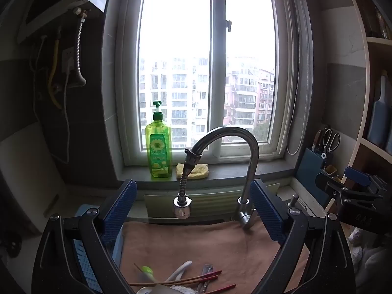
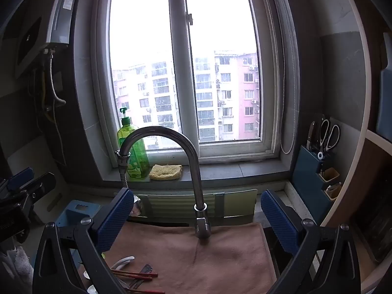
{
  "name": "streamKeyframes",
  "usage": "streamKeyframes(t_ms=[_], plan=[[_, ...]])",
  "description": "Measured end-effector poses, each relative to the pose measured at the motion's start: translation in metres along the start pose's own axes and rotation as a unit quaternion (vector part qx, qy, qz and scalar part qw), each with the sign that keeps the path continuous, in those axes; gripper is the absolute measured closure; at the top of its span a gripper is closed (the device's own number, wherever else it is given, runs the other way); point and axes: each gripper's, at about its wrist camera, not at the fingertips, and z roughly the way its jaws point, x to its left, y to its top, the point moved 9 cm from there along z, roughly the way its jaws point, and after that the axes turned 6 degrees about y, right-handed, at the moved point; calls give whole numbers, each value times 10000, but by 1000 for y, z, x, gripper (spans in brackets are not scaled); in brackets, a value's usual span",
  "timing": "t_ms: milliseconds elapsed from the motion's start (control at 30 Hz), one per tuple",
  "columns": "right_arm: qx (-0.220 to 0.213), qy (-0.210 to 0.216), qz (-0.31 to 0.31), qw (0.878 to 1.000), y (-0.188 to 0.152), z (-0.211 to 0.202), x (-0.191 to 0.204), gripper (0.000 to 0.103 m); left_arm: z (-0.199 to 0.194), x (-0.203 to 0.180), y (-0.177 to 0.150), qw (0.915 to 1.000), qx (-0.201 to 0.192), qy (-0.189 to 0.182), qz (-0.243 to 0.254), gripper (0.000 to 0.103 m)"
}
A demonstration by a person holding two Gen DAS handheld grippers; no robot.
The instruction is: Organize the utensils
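Several utensils lie in a loose heap on a brown towel (image 1: 220, 242) over the sink: red chopsticks (image 1: 193, 279), white spoons (image 1: 181, 269), a green-handled piece (image 1: 147, 269) and a metal utensil (image 1: 205, 275). My left gripper (image 1: 193, 210) hangs open above and behind the heap, nothing between its blue pads. In the right wrist view the chopsticks (image 2: 137, 275), white spoons (image 2: 122, 261) and metal utensil (image 2: 144, 269) sit at the lower left. My right gripper (image 2: 197, 220) is open over bare towel (image 2: 208, 257), to the right of the heap. Each gripper shows at the edge of the other's view, the right gripper (image 1: 352, 183) and the left gripper (image 2: 27, 183).
A chrome faucet (image 2: 191, 161) with a hose sprayer (image 1: 182, 205) rises behind the towel. A blue holder (image 2: 308, 178) with scissors, knives and small cups stands at the right. Green soap bottle (image 1: 158, 152) and yellow sponge (image 2: 166, 171) sit on the sill. A blue basket (image 2: 76, 209) is at the left.
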Motion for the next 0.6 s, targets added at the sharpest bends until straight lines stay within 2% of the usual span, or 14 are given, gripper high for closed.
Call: streamKeyframes(t_ms=[600], plan=[[-35,-51,-158,9999,2,-1,0,1,1,-1,-7,10000,6,26,14,9]])
